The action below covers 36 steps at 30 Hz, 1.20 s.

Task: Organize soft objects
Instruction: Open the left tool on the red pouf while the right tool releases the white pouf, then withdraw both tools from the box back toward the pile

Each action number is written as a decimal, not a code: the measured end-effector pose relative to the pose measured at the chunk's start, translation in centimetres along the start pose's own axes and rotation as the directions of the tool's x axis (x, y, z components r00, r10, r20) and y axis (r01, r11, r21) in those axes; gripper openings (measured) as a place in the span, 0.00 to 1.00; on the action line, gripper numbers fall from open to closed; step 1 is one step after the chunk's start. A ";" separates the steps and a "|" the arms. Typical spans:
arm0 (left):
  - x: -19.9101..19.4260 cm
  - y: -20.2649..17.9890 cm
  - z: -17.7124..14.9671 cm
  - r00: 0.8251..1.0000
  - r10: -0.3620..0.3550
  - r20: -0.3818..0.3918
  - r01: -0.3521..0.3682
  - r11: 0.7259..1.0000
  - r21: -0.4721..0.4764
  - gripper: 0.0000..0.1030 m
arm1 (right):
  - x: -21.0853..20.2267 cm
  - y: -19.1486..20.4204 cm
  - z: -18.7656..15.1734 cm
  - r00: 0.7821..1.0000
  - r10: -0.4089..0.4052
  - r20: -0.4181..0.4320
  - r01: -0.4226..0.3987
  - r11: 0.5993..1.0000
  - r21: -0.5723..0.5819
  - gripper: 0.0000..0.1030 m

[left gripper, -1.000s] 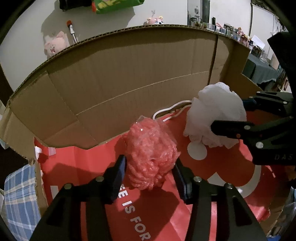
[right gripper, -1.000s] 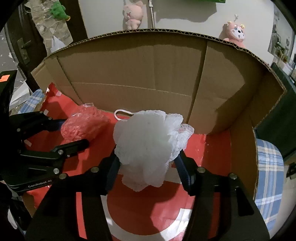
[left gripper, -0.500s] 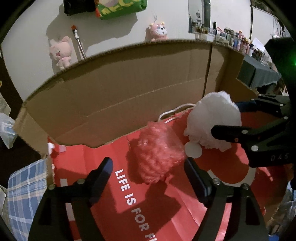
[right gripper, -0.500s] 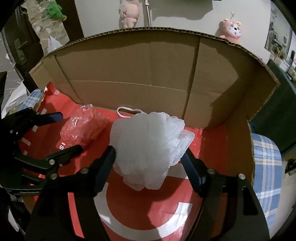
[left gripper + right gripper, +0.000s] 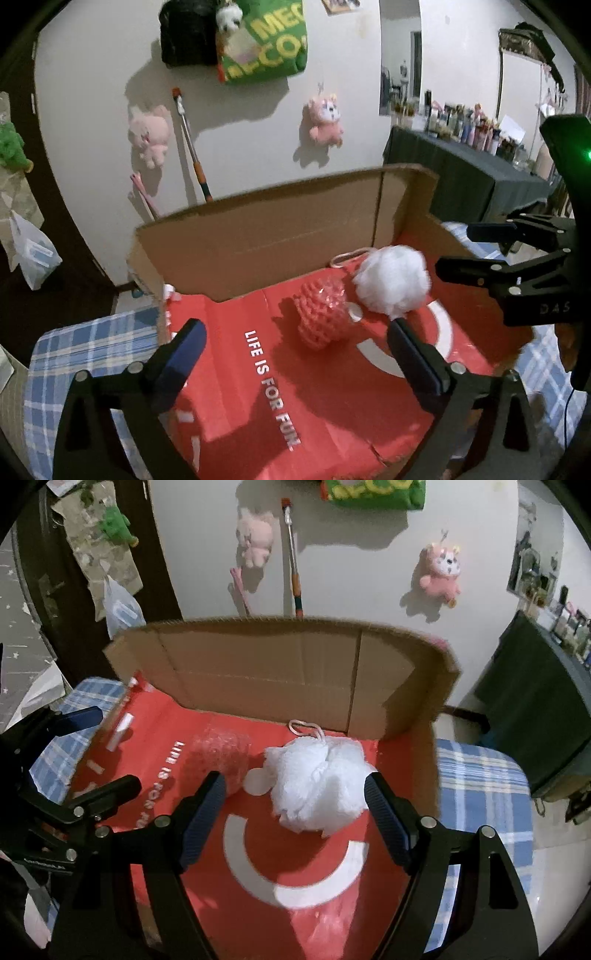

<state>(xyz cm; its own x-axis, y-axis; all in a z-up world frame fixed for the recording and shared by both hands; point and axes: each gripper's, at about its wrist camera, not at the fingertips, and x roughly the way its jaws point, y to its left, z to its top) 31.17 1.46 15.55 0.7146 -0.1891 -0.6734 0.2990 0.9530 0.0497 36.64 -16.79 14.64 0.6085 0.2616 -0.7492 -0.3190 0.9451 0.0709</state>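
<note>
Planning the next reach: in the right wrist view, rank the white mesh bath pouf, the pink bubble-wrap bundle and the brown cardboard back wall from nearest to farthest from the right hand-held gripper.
1. White mesh bath pouf, just ahead of the right hand-held gripper.
2. Pink bubble-wrap bundle, ahead-left.
3. Brown cardboard back wall, behind both.

Left black two-finger gripper (image 5: 295, 341) jaws wide apart, holding nothing. Right black two-finger gripper (image 5: 293, 788) same, spread and unloaded.

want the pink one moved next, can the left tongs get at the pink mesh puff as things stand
Probably yes: the left tongs are open, and the pink mesh puff lies uncovered ahead on the red box floor; the white puff sits beside it.
</note>
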 end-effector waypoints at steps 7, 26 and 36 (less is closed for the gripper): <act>-6.8 -2.0 -1.0 0.995 0.007 0.098 -0.007 1.000 -0.001 1.00 | -7.4 1.6 -1.9 0.996 -0.003 0.091 0.005 1.000 -0.023 0.85; -20.6 -5.8 -10.1 0.941 0.009 0.339 0.000 1.000 -0.026 1.00 | -21.3 6.4 -15.0 0.927 -0.068 0.368 0.075 0.997 -0.003 0.86; -23.5 -7.5 -16.7 0.918 -0.034 0.396 0.071 0.994 -0.079 1.00 | -23.5 7.5 -22.4 0.893 -0.114 0.436 0.113 0.993 0.029 0.91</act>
<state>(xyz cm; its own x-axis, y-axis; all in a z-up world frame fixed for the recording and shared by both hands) 1.52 2.69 18.71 0.8960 -0.2996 -0.3276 0.2981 0.9529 -0.0562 3.67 -20.22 18.10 0.8963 0.2113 -0.3899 -0.2274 0.9738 0.0050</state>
